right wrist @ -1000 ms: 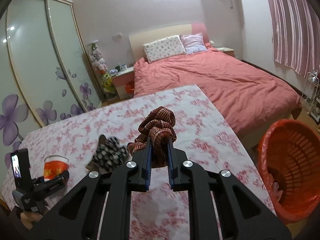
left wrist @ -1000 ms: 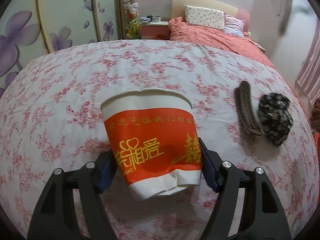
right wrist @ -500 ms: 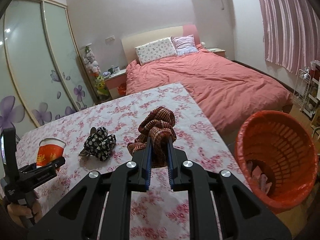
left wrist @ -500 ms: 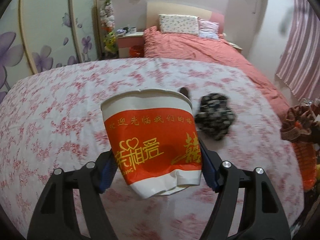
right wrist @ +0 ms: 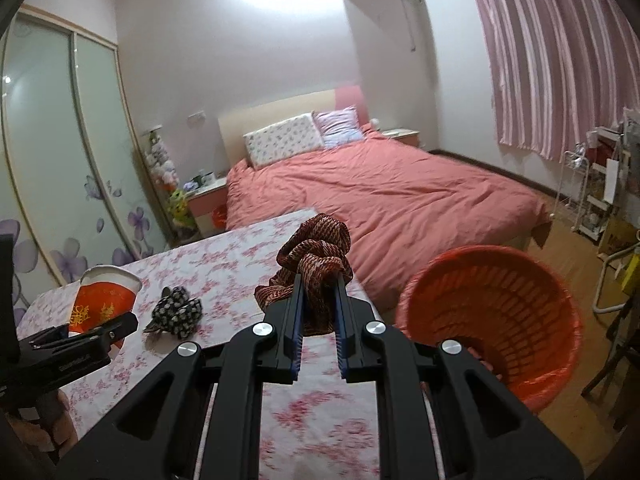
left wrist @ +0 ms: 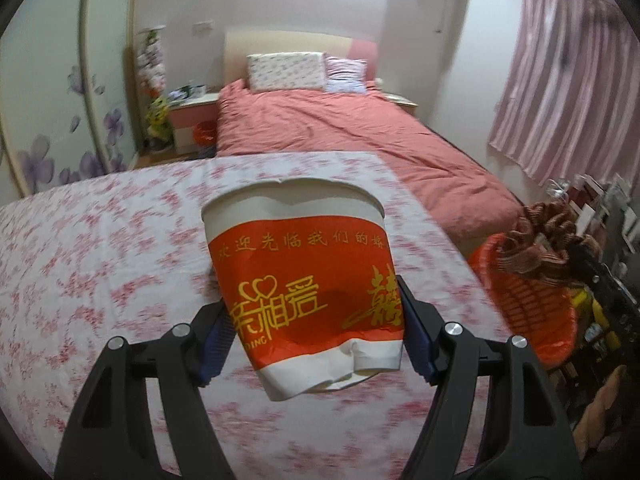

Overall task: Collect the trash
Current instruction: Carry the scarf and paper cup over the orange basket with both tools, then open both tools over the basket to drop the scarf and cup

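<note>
My left gripper (left wrist: 316, 312) is shut on a crumpled red and white paper cup (left wrist: 304, 276) and holds it above the floral table (left wrist: 100, 240). The cup also shows at the left of the right wrist view (right wrist: 105, 300). My right gripper (right wrist: 318, 312) is shut on a brown knitted cloth (right wrist: 316, 264), held above the table's right edge. In the left wrist view the cloth (left wrist: 536, 248) hangs over the orange basket (left wrist: 528, 304). The basket (right wrist: 492, 316) stands on the floor right of the table, with some scraps inside.
A black and white patterned cloth (right wrist: 178, 312) lies on the table between the grippers. A bed with a pink cover (right wrist: 380, 196) stands behind the table. A white shelf rack (right wrist: 600, 188) is at the far right, a sliding wardrobe (right wrist: 60, 152) at the left.
Both grippers have swung to the right, toward the orange basket, each still holding its item. The basket is now nearer and larger in both views.
</note>
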Demonstrator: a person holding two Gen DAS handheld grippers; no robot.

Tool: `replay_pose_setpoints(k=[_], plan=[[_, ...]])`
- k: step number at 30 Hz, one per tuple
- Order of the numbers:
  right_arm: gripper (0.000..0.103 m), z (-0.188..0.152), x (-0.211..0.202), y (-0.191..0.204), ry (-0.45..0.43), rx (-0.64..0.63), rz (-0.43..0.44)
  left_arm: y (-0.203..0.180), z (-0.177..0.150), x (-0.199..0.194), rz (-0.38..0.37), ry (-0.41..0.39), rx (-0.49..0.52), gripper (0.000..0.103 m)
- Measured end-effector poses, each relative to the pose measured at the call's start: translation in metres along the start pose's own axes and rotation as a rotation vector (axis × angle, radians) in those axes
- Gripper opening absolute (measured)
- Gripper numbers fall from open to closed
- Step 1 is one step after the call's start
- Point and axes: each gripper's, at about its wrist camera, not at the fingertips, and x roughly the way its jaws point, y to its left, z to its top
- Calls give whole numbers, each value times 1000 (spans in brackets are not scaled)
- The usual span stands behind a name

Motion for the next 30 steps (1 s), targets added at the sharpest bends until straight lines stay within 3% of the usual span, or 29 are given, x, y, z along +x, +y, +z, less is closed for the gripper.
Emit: replay_pose_setpoints(k=[17, 30], plan=[[14, 1, -18, -62, -73, 102, -107, -106, 0, -3, -197, -26, 113, 70], [14, -1, -5, -118, -83, 197, -184, -207, 0, 45, -373, 31, 212, 70]])
